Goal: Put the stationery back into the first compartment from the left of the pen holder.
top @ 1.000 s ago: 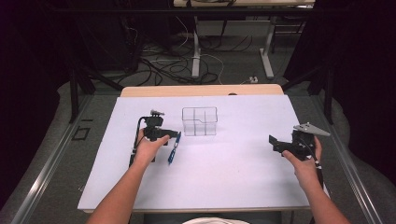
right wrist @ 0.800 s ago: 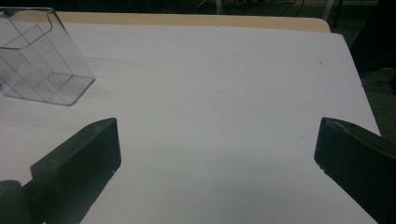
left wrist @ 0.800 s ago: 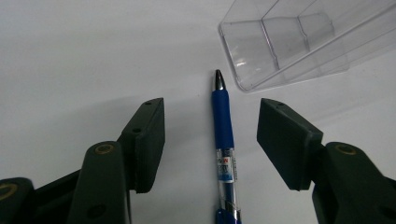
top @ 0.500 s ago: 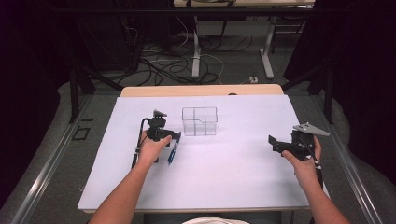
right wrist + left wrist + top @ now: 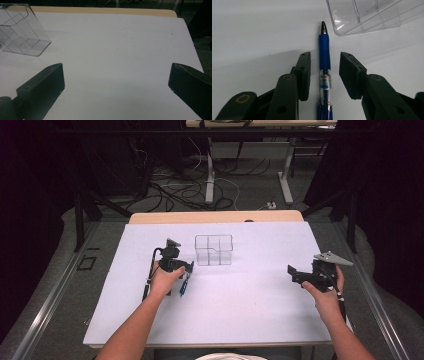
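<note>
A blue pen [image 5: 324,53] lies flat on the white table sheet, its tip pointing at a clear plastic compartment box [image 5: 367,15]. My left gripper [image 5: 324,56] is open, one jaw on each side of the pen's blue grip and a small gap on both sides. From above, the left gripper [image 5: 184,269] sits just in front and to the left of the clear box [image 5: 214,250], with the pen [image 5: 184,286] under it. My right gripper [image 5: 294,272] is held over the right side of the table, open wide [image 5: 116,75] with nothing between its jaws.
The white sheet [image 5: 240,310] covers a wooden table whose far edge [image 5: 215,216] shows behind it. In the right gripper view the clear box [image 5: 22,32] is far off to the left. Cables and desk legs lie on the floor beyond the table.
The left hand and gripper have edged slightly right and forward over the pen. The right gripper, the pen and the box have not moved.
</note>
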A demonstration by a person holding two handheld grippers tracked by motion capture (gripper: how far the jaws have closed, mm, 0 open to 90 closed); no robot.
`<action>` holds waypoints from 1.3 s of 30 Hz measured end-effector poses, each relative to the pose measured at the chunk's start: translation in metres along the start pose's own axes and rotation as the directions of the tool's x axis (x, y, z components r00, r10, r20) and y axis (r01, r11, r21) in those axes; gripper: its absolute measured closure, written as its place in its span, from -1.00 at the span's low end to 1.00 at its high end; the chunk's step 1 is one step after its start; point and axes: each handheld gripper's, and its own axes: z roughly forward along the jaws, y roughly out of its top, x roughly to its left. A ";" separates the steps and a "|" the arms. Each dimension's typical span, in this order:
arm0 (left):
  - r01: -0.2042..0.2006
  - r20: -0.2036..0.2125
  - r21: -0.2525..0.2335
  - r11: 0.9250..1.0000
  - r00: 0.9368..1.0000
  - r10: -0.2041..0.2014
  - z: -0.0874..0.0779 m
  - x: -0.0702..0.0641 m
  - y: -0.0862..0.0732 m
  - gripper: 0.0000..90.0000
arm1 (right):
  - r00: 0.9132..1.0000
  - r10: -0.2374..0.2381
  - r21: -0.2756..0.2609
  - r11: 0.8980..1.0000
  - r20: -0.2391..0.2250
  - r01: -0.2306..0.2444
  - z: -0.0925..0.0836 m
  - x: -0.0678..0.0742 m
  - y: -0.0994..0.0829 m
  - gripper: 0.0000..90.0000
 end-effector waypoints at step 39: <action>-0.026 -0.042 0.024 0.999 0.999 0.027 0.008 -0.005 0.000 0.74 | 1.000 -0.003 0.006 1.000 0.000 0.003 0.000 0.000 0.000 -1.00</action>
